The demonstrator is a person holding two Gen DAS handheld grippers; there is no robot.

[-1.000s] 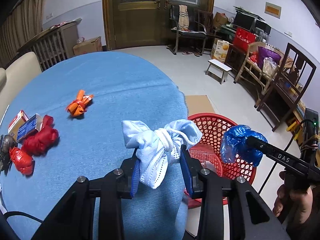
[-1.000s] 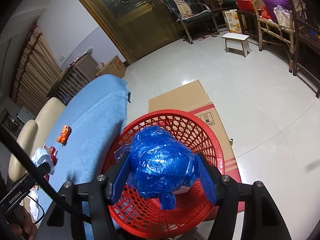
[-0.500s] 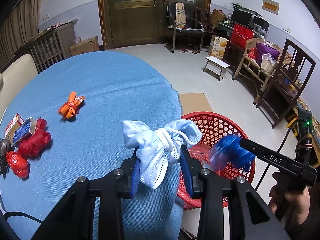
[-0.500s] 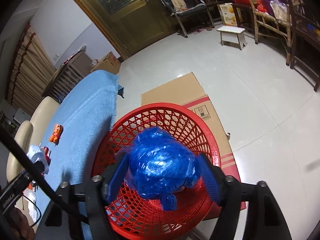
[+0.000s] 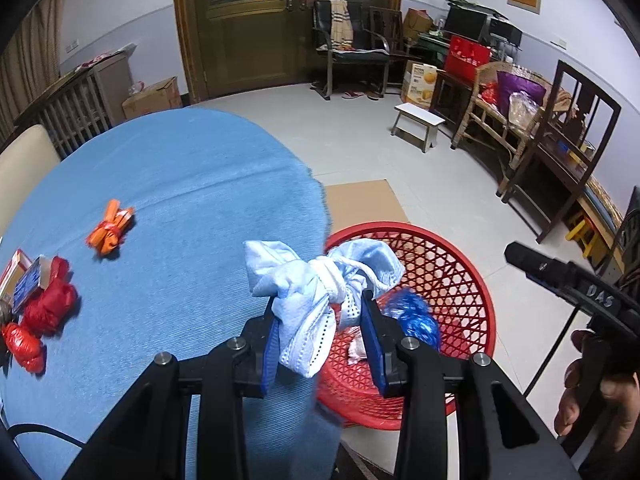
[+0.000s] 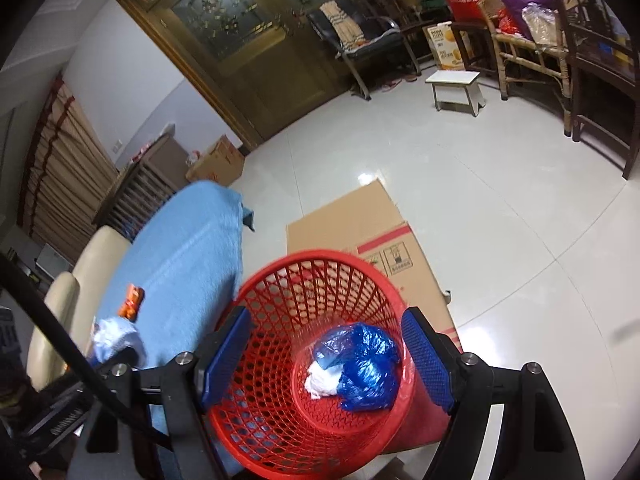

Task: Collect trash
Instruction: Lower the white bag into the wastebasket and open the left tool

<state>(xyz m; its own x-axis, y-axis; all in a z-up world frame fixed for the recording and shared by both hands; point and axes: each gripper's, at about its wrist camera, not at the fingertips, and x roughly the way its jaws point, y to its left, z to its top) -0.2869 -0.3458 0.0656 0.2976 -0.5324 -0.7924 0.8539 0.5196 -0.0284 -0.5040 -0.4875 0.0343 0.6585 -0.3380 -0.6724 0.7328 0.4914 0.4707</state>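
A knotted pale-blue cloth (image 5: 320,300) is pinched by the left gripper (image 5: 320,344); the right gripper (image 6: 326,356) is held spread (nothing gripped) above a red basket (image 6: 280,432) containing a blue bag (image 6: 360,364).

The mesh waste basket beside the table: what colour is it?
Red; the waste basket shows best in the right wrist view.

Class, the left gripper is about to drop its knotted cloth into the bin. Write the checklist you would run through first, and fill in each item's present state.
1. Left gripper shut on the pale blue cloth: ok.
2. Cloth above the red basket: not ok; it hangs at the table's edge, beside the rim.
3. Right gripper open, holding nothing: ok.
4. Blue bag inside the basket: ok.
5. Right gripper out of the drop path: not ok; it hovers over the basket mouth.
6. Room left in the basket: ok.
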